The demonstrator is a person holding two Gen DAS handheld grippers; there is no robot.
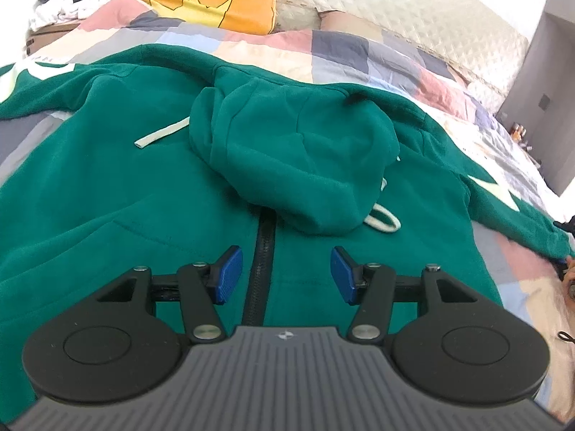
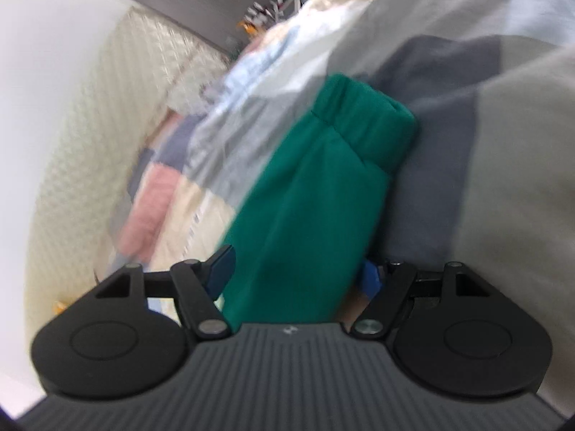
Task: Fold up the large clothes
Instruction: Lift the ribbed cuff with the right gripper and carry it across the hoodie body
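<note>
A patchwork quilt covers the bed, and the green hoodie lies spread on it, zip up, hood flopped over the chest. Folding is barely begun: both sleeves are out to the sides. The left gripper hovers wide over the zip, holding nothing. The right gripper straddles the sleeve cuff, jaws apparently apart, though blur hampers judgement.
</note>
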